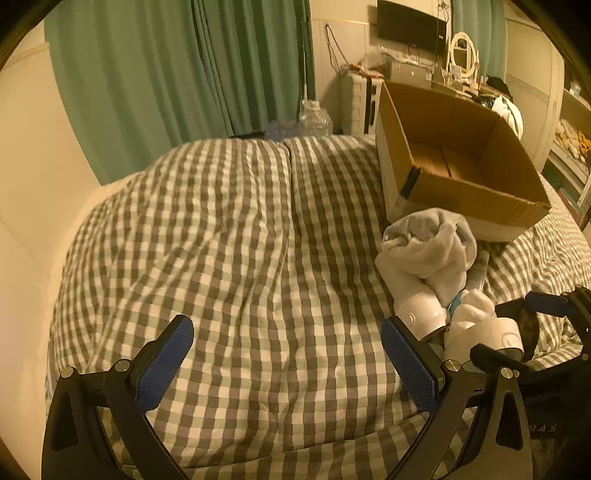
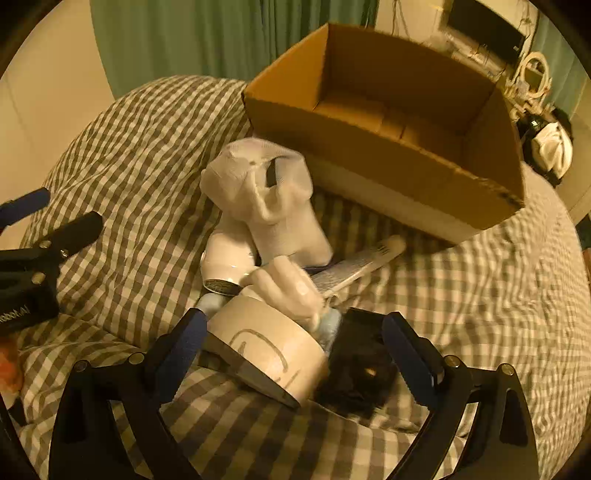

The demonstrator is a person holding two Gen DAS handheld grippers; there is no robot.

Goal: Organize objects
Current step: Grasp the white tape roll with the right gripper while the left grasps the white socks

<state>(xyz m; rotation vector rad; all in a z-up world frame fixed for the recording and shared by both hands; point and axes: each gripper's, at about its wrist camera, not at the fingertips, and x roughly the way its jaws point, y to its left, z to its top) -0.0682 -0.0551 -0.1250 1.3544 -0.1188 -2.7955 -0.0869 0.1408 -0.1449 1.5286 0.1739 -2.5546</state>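
A pile lies on the checked bed cover in front of an open cardboard box (image 2: 388,147), also in the left wrist view (image 1: 461,184). It holds white socks (image 2: 262,192) (image 1: 432,243), two white cups (image 2: 269,354) (image 2: 225,266), a white tube (image 2: 358,266) and a black item (image 2: 358,373). My right gripper (image 2: 295,354) is open, its fingers on either side of the near cup and the black item. My left gripper (image 1: 288,362) is open and empty over bare cover, left of the pile; it shows in the right wrist view (image 2: 37,221).
The box stands at the bed's far right. Green curtains (image 1: 177,74) hang behind the bed, with a cream wall to the left. A cluttered desk with a monitor (image 1: 410,22) and a mirror stands beyond the box. Plastic bottles (image 1: 314,118) stand past the bed's far edge.
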